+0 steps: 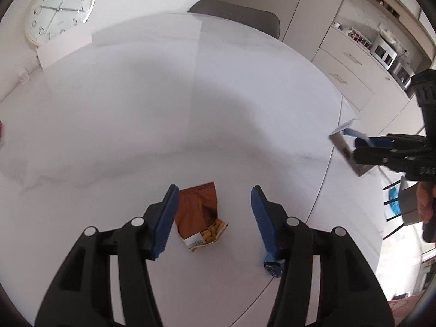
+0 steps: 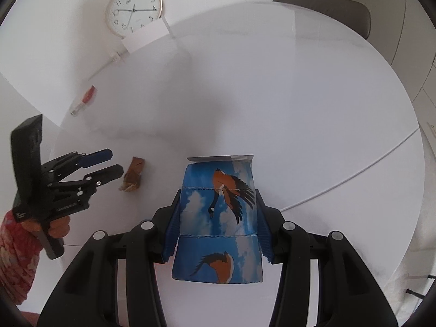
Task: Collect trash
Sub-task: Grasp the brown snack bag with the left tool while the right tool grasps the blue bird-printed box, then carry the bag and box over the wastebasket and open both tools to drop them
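An orange snack wrapper (image 1: 201,215) lies on the white round table (image 1: 190,95). My left gripper (image 1: 215,204) is open above it, with the wrapper between the fingers and nearer the left one. A crumpled blue wrapper (image 1: 273,267) lies by the right finger's base. My right gripper (image 2: 218,204) is shut on a blue carton with printed geese (image 2: 218,218), held above the table. The carton (image 1: 346,147) and right gripper (image 1: 362,144) also show in the left wrist view. The left gripper (image 2: 115,163) and orange wrapper (image 2: 133,175) show in the right wrist view.
A red and clear wrapper (image 2: 83,100) lies at the table's far left by a white sheet (image 2: 38,92). A wall clock (image 1: 58,8) leans behind a white card (image 1: 64,47). A grey chair (image 1: 237,16) stands beyond the table. Cabinets (image 1: 348,62) stand at right.
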Tool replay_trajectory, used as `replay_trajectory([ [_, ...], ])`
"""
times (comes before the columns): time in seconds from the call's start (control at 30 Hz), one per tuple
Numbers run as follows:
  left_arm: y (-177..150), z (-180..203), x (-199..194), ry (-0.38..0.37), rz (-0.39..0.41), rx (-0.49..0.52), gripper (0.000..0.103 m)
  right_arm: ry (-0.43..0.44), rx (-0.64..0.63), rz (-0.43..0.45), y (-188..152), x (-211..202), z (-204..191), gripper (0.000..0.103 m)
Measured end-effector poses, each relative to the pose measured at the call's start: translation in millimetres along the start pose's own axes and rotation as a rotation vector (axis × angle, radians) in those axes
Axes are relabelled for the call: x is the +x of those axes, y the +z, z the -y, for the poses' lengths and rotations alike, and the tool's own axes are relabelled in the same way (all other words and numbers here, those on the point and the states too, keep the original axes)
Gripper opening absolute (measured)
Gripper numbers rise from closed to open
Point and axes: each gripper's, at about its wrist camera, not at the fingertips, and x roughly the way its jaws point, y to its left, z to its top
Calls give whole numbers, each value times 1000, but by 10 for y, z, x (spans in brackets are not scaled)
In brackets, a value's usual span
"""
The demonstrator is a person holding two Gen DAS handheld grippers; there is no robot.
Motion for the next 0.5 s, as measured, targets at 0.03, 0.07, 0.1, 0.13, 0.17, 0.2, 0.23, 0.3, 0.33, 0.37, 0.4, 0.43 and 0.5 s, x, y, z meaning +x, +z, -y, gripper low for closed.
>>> replay_trajectory([
  [0.03,-3,15,15,3,-13,9,54,4,2,2,-30,-35,13,48],
  [0.07,-5,27,30,11,-21,12,57,6,2,3,-48,-55,23,48],
  [0.1,-9,36,64,27,-32,10,67,7,4,4,-67,-68,28,48],
  [0.13,-18,42,99,42,-39,7,75,7,6,5,-74,-75,28,48],
  [0.17,-29,54,154,68,-53,4,76,9,10,6,-88,-87,38,48],
  [0.2,-37,69,211,87,-66,2,77,11,14,7,-97,-93,50,48],
  [0.23,-45,83,277,100,-81,2,76,11,20,9,-109,-106,67,48],
  [0.3,-59,91,391,135,-111,-12,76,13,24,12,-145,-132,91,48],
  [0.33,-65,95,434,144,-121,-20,76,13,24,13,-147,-126,79,48],
  [0.37,-75,96,460,151,-128,-27,74,12,26,16,-154,-137,84,48],
  [0.4,-85,96,490,159,-138,-37,68,12,28,19,-160,-148,87,48],
  [0.43,-92,98,514,164,-146,-47,62,13,31,22,-164,-162,100,48],
  [0.5,-107,96,538,185,-158,-61,50,12,36,28,-188,-190,118,48],
])
